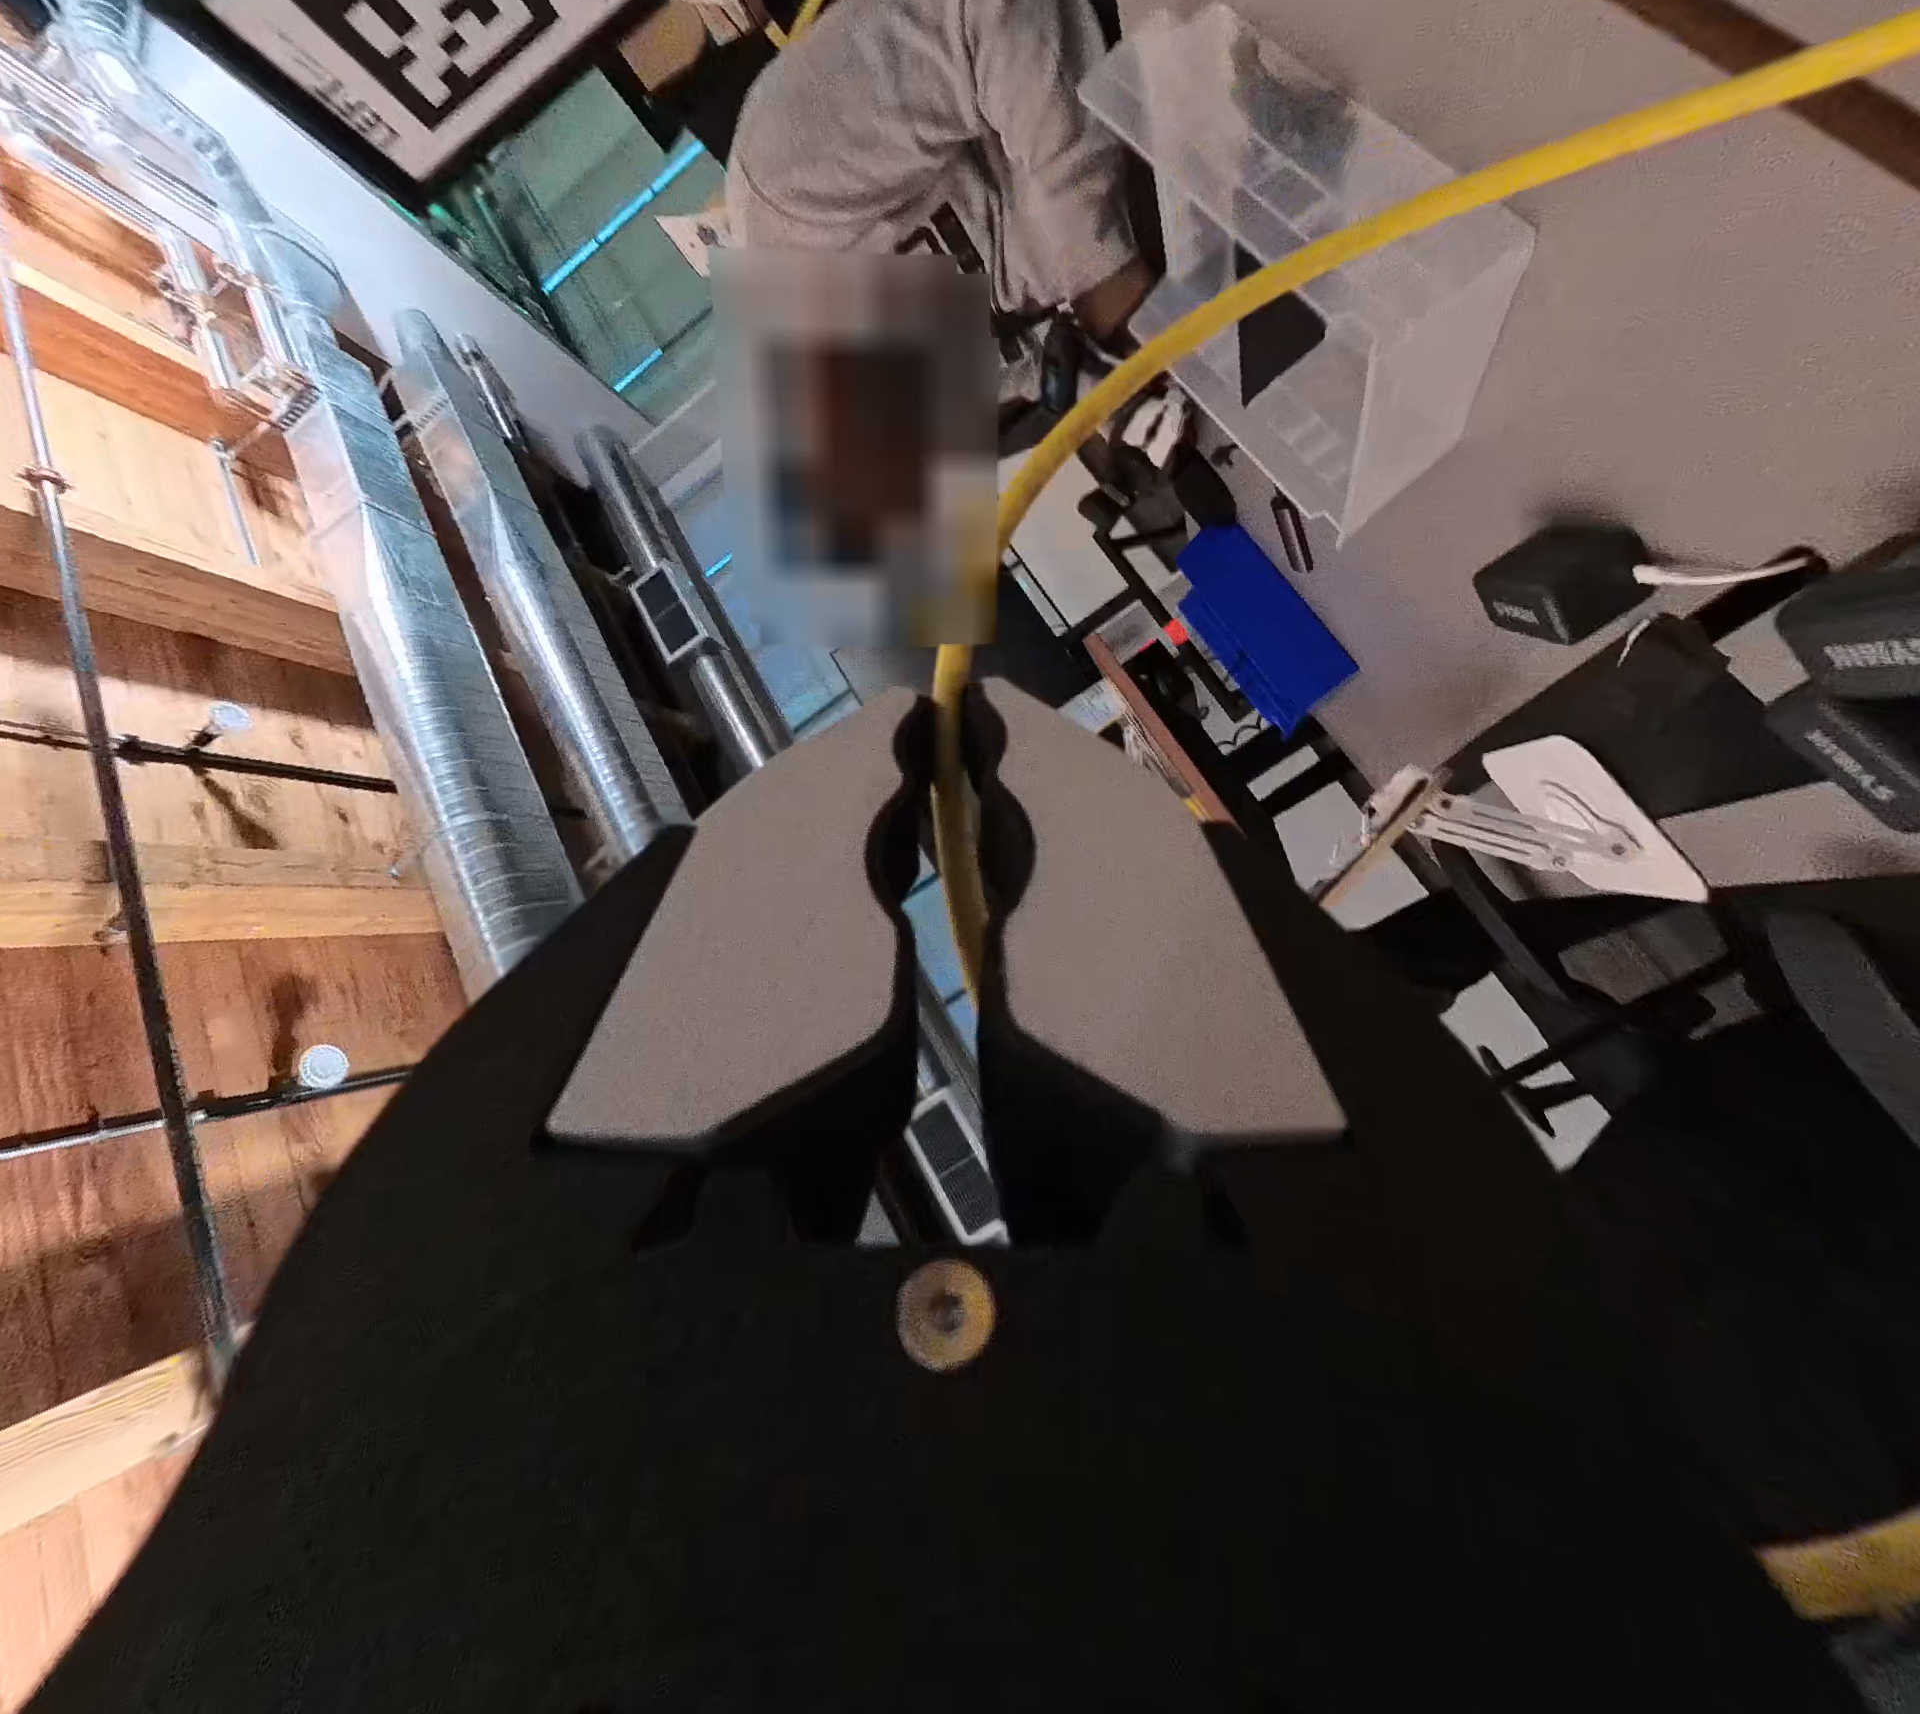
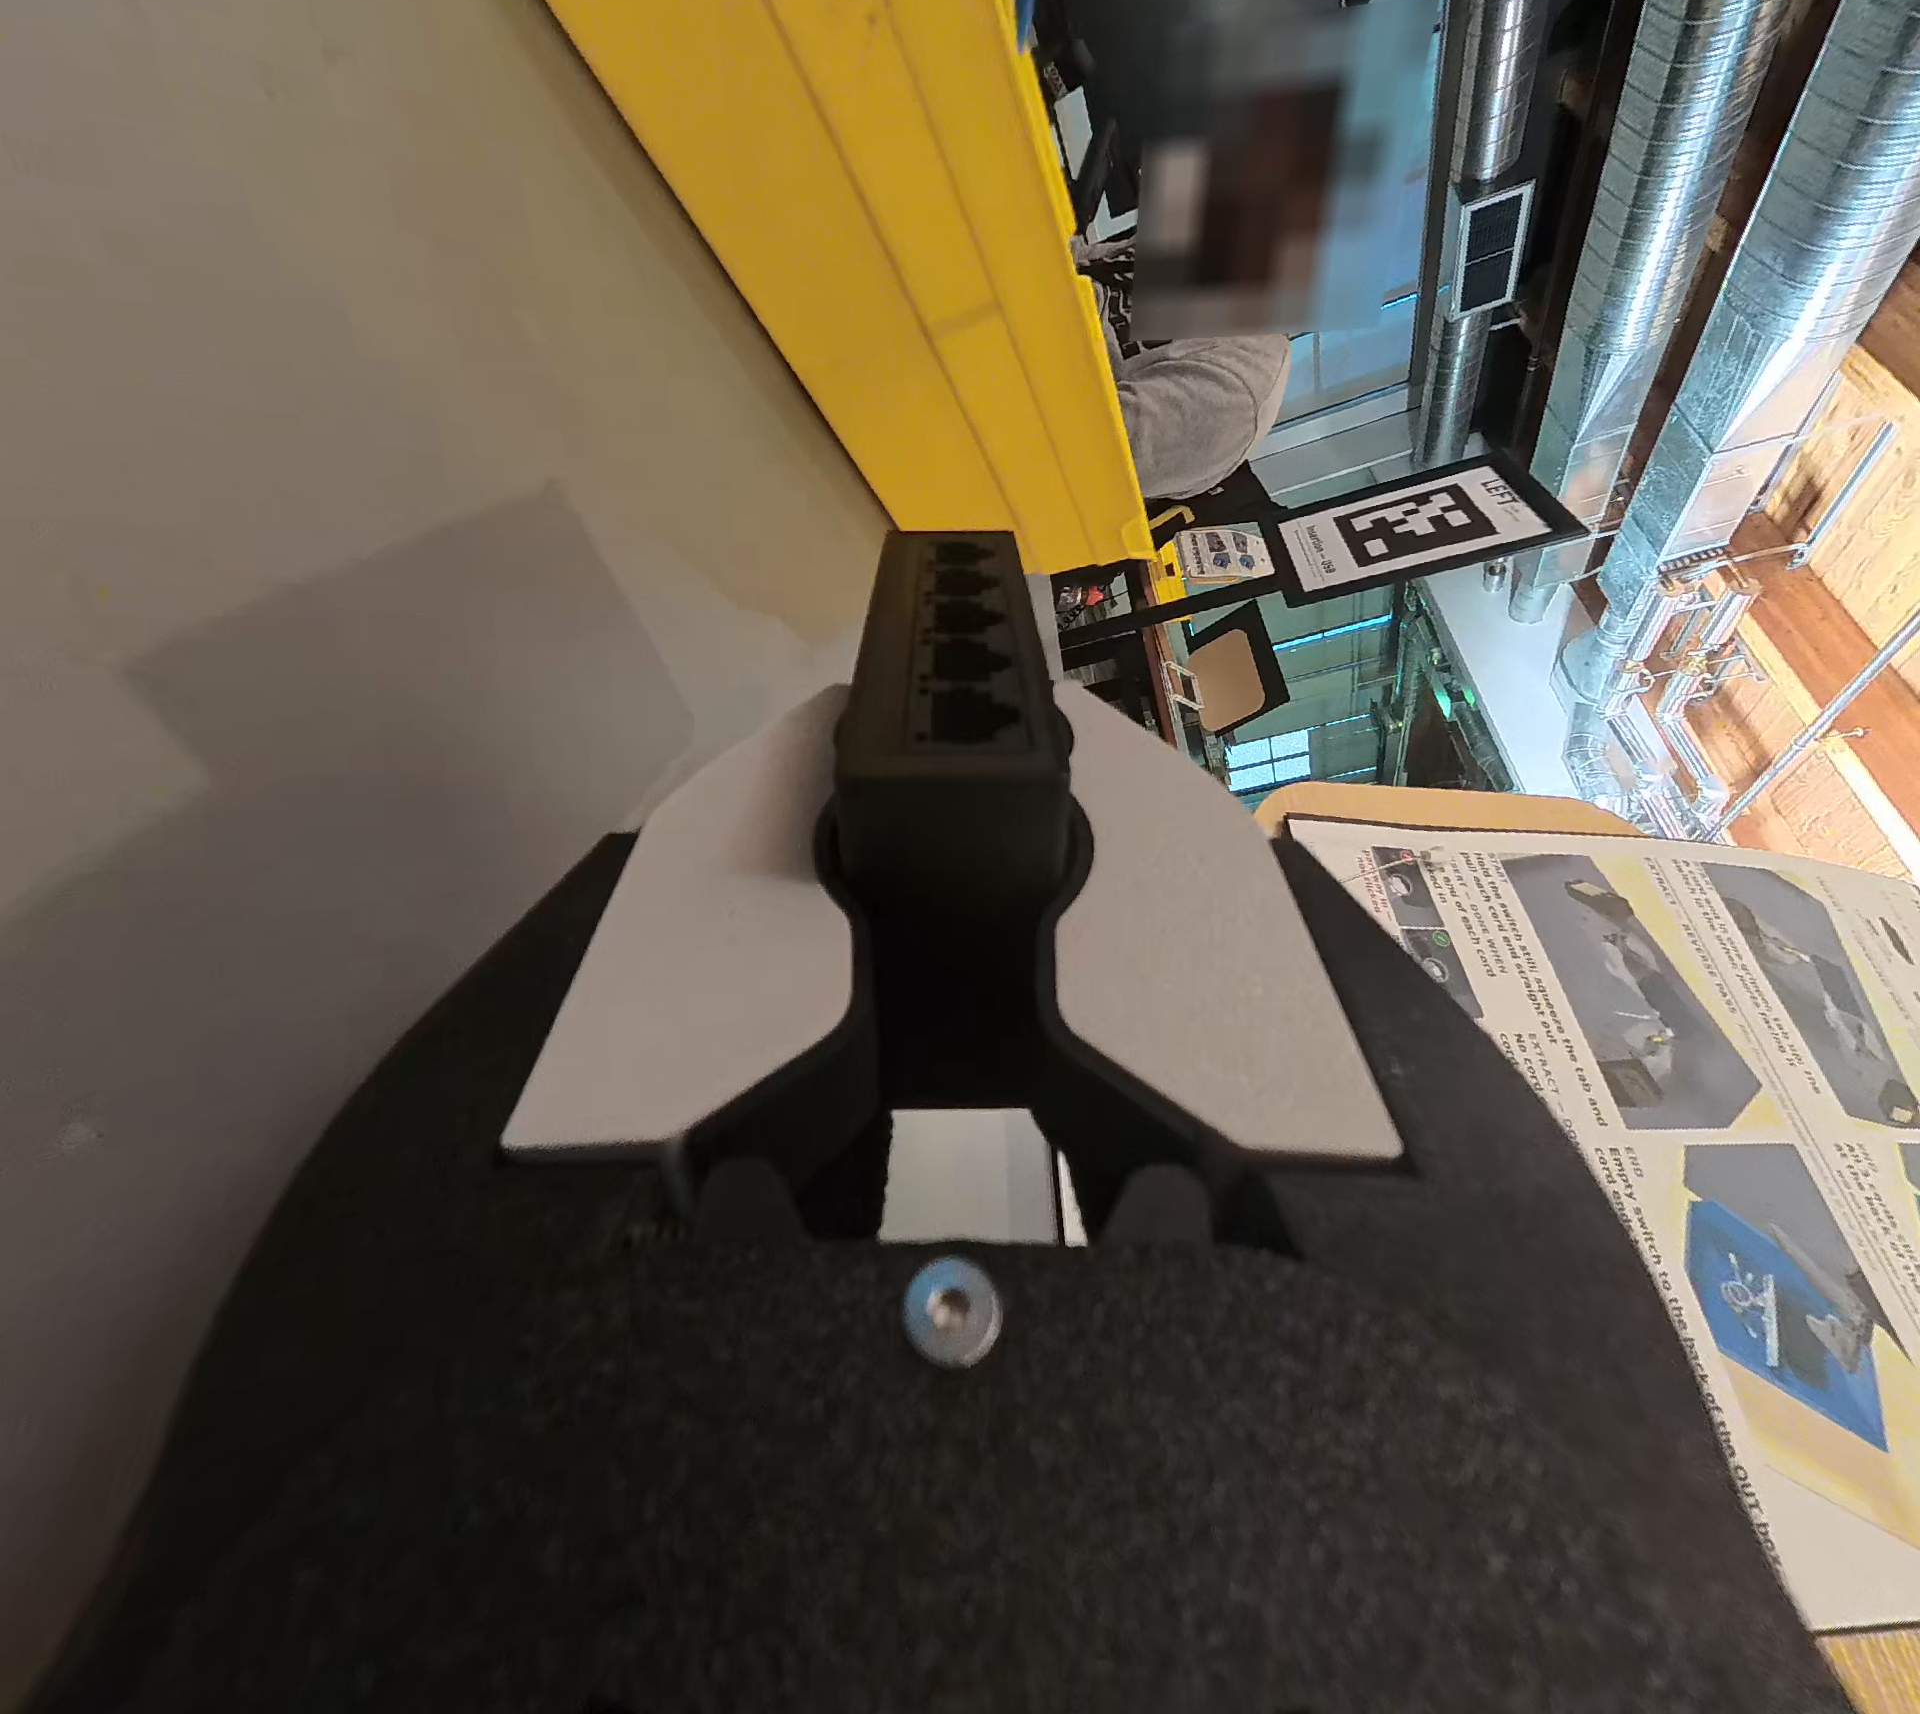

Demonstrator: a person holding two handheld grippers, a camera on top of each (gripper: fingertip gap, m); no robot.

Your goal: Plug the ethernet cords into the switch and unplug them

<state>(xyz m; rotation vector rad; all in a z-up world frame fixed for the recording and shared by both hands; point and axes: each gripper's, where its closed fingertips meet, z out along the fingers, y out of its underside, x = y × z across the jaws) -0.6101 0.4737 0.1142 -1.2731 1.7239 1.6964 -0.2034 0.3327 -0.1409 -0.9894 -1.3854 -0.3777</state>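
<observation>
Right gripper (image 2: 951,755) around switch (image 2: 951,677)

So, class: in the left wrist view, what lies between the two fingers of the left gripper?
The yellow ethernet cord runs lengthwise through the narrow gap of the left gripper, then arcs up and off to the right. Only the left wrist view shows this.
</observation>
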